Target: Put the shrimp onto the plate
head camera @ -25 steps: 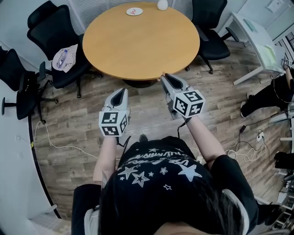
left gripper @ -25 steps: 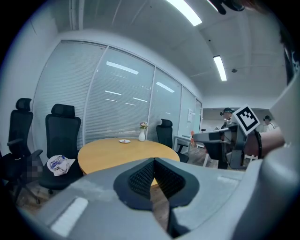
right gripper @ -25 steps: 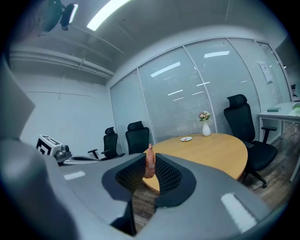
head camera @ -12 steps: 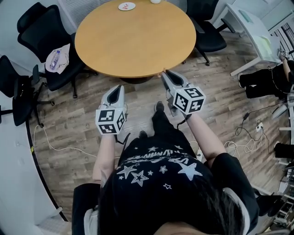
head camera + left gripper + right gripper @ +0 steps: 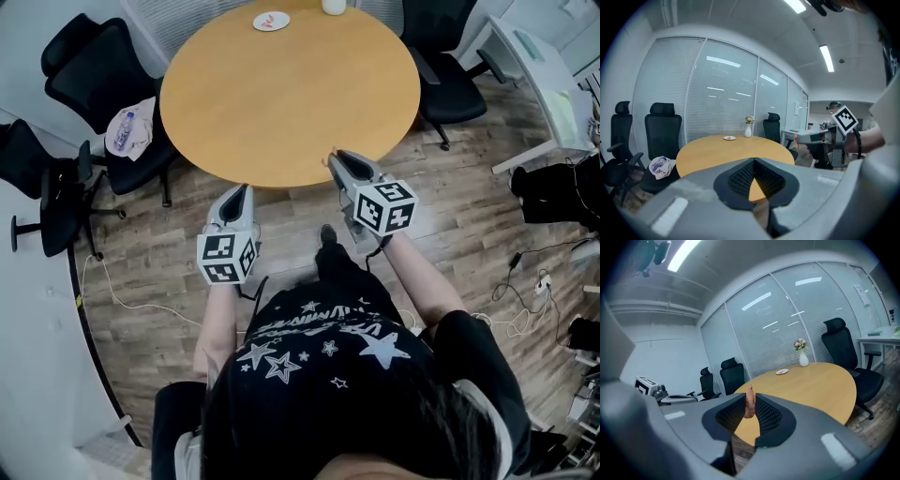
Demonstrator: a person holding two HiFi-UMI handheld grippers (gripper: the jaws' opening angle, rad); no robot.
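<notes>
Two claws by table (image 5: 281, 94): R claw (image 5: 751, 395) grips shrimp (image 5: 749, 402), L claw (image 5: 754, 159) closed, empty; shirt print (image 5: 309, 333) unreadable.

There is one round worktop (image 5: 291, 94), with one plate (image 5: 271, 21) and one vase (image 5: 333, 6) on it. There are three black chairs: one (image 5: 89, 61), a second (image 5: 39, 183) and a third (image 5: 457, 89). There is one cloth bundle (image 5: 128, 125) and one white desk (image 5: 539, 84). There are two grippers, the left gripper (image 5: 246, 187) and the right gripper (image 5: 333, 155). There is one shrimp (image 5: 749, 401).
</notes>
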